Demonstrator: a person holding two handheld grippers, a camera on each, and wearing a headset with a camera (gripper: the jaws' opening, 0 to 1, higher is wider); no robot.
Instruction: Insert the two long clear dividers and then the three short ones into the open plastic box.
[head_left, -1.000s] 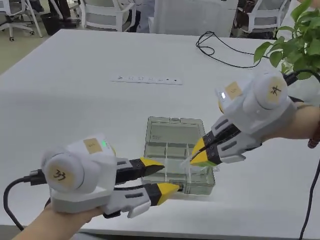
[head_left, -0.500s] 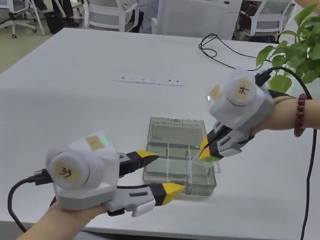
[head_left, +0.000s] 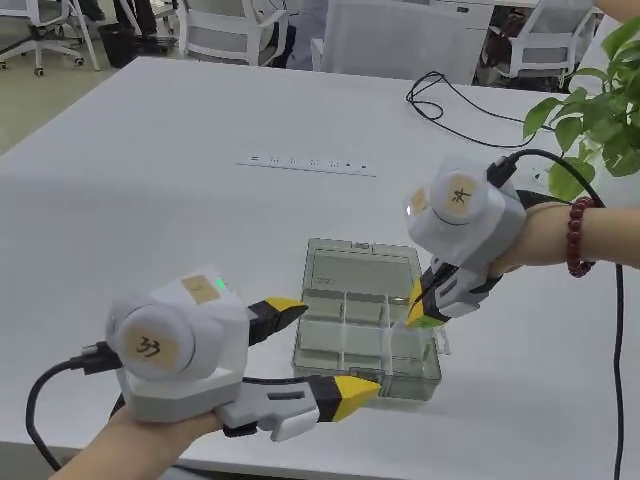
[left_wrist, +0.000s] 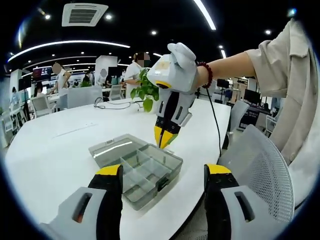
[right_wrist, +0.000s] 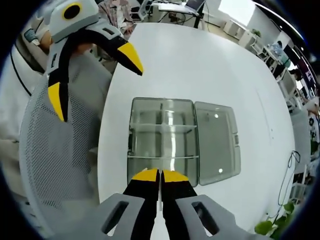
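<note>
- Jaws of the right gripper (right_wrist: 160, 175) are pinched together, apparently on a thin clear divider (right_wrist: 160, 197), just over the open box (right_wrist: 131, 135).
- Ahead of its tips, fitted dividers (right_wrist: 172, 142) already cross the box, so probably little remains.
- Left gripper (left_wrist: 163, 170) hangs nearby, spread and empty.

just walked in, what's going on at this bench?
A person is fitting clear dividers into an open plastic box on a white table, with a handheld gripper in each hand. The right gripper is shut on what looks like a short clear divider, tips down over the box's right end in the head view. The left gripper is open, holds nothing and hovers at the box's near left side. Several dividers already split the box into compartments.
</note>
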